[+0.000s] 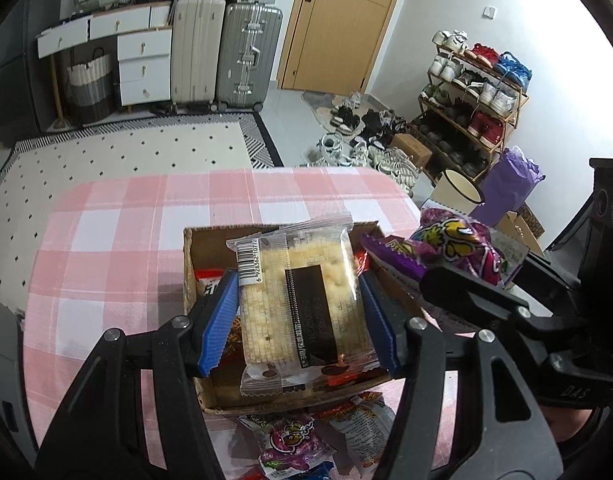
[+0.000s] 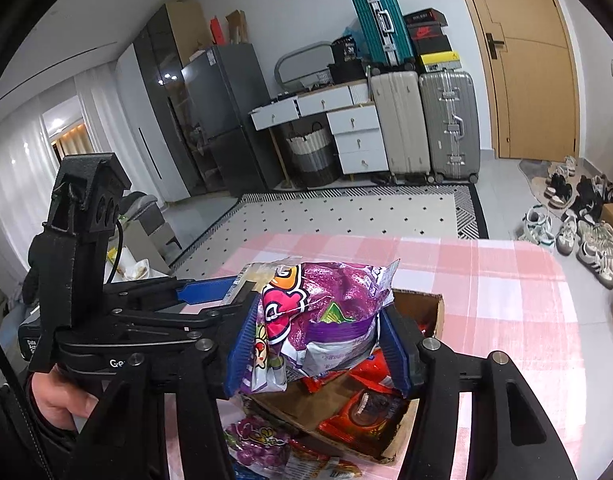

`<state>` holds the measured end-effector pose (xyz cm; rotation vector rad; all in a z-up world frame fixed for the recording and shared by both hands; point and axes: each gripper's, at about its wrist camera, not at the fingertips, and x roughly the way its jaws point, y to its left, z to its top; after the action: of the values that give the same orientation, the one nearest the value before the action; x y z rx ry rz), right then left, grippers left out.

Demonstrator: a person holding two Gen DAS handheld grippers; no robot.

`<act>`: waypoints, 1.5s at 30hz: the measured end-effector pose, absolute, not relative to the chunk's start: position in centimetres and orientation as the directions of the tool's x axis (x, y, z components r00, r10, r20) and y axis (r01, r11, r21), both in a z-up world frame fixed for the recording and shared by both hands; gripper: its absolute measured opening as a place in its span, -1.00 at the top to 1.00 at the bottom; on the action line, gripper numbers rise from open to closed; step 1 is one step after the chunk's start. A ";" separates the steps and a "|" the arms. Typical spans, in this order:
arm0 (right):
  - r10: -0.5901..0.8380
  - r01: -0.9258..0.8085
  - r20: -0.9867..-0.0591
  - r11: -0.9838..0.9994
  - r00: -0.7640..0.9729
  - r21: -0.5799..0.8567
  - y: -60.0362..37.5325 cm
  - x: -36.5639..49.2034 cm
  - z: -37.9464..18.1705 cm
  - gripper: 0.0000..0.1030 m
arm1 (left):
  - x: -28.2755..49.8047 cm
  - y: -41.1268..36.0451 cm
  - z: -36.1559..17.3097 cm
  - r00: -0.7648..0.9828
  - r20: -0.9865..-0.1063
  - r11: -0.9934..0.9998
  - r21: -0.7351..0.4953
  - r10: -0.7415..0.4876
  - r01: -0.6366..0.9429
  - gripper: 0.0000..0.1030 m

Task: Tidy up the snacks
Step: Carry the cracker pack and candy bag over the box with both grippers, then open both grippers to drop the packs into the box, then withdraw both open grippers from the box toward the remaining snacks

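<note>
Pink checked tablecloth, one cardboard box, left fingers gripping cracker packet, right fingers gripping purple packet

Glossy clear plastic wraps the cracker pack, over a rough, matt cardboard box on woven checked cloth.

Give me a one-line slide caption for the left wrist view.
Left gripper holds a clear-wrapped cracker pack over the cardboard box, right gripper's purple snack bag alongside.

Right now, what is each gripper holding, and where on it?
Left gripper: clear cracker packet, clamped across its long side edges. Right gripper: purple snack bag, pinched by its sides.
</note>
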<state>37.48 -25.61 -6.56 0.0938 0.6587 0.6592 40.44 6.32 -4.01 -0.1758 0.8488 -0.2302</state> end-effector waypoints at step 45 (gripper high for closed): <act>0.591 -0.508 -0.396 0.807 0.703 0.303 -30.7 23.3 -2.6 -0.93 | 25.4 7.1 0.2 0.713 -0.669 0.973 -0.212 -0.210 0.087 -0.66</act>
<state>23.25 -30.71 -2.57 0.1757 0.5006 0.6147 25.39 7.12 0.21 -0.1697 0.7608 -0.1654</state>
